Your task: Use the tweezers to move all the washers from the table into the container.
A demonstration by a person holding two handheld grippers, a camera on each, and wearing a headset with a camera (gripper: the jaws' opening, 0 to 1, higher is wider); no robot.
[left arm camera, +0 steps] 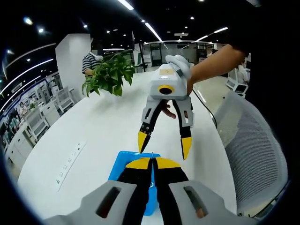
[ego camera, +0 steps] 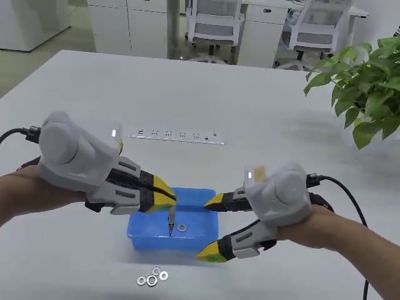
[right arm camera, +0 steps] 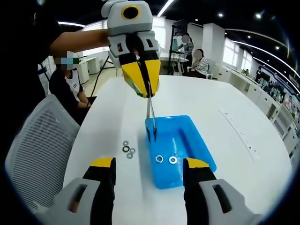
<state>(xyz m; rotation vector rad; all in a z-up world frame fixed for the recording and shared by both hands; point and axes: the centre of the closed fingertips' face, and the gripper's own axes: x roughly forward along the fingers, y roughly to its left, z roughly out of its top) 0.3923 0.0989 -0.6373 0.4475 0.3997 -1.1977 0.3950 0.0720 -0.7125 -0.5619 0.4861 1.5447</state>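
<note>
A blue container (ego camera: 142,230) sits on the white table near its front edge. My left gripper (ego camera: 167,195) is shut on thin metal tweezers (ego camera: 170,222), which point down into the container beside a washer (ego camera: 182,228). In the right gripper view the tweezers (right arm camera: 150,115) hang from the left gripper (right arm camera: 147,91), and two washers (right arm camera: 166,159) lie in the container (right arm camera: 187,131). Three washers (ego camera: 152,279) lie together on the table in front of it. My right gripper (ego camera: 206,228) stands open at the container's right end, its jaws wide apart.
A white power strip (ego camera: 178,135) lies flat behind the container. A potted plant (ego camera: 369,94) stands at the table's right edge. Office chairs (ego camera: 215,25) are beyond the far edge. People sit in the background of the right gripper view.
</note>
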